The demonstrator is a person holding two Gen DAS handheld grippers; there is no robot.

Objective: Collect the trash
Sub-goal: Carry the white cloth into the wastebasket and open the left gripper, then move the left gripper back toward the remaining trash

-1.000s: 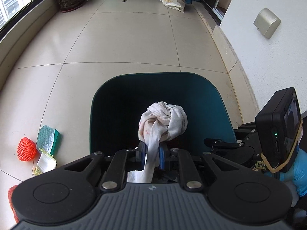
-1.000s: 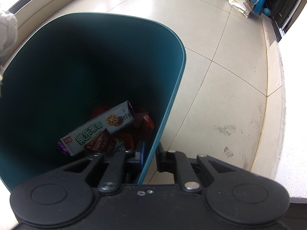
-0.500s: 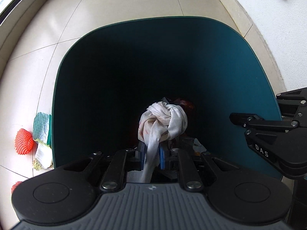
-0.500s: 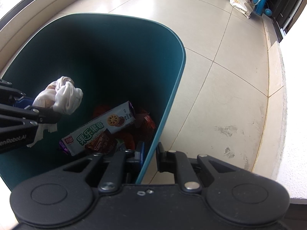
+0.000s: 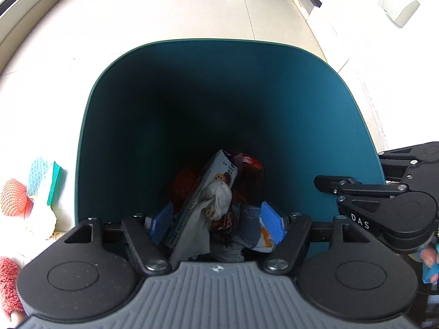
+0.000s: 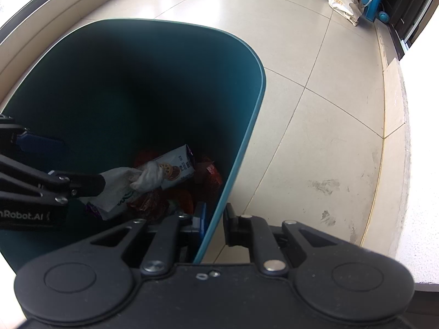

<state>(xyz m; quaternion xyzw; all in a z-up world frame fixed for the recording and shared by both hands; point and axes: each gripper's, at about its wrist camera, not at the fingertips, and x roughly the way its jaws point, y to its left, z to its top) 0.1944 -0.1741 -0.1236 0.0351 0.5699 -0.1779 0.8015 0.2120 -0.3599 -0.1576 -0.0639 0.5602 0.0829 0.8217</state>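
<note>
A teal trash bin (image 5: 219, 42) fills the left wrist view. My left gripper (image 5: 216, 224) hangs over its mouth, jaws opening, blue pads (image 5: 270, 226) wide apart and pressing on nothing. The crumpled white rag (image 5: 219, 200) lies loose below them on a biscuit box (image 5: 221, 170) among red wrappers at the bottom. In the right wrist view, my right gripper (image 6: 215, 219) is shut on the bin's near rim (image 6: 258, 82). The rag (image 6: 148, 176) rests on the box (image 6: 178, 167), just off the left gripper (image 6: 63, 161).
On the tiled floor left of the bin lie a red mesh net (image 5: 12, 201), a green sponge (image 5: 45, 176), a pale wrapper (image 5: 41, 219) and a red fuzzy piece (image 5: 8, 282). A white wall (image 5: 384, 68) stands right of the bin. A shopping bag (image 6: 343, 2) sits far back.
The left gripper has sunk toward the bin's mouth and its jaws have parted. The white rag has left the pads and dropped onto the trash inside. The right gripper has kept still.
</note>
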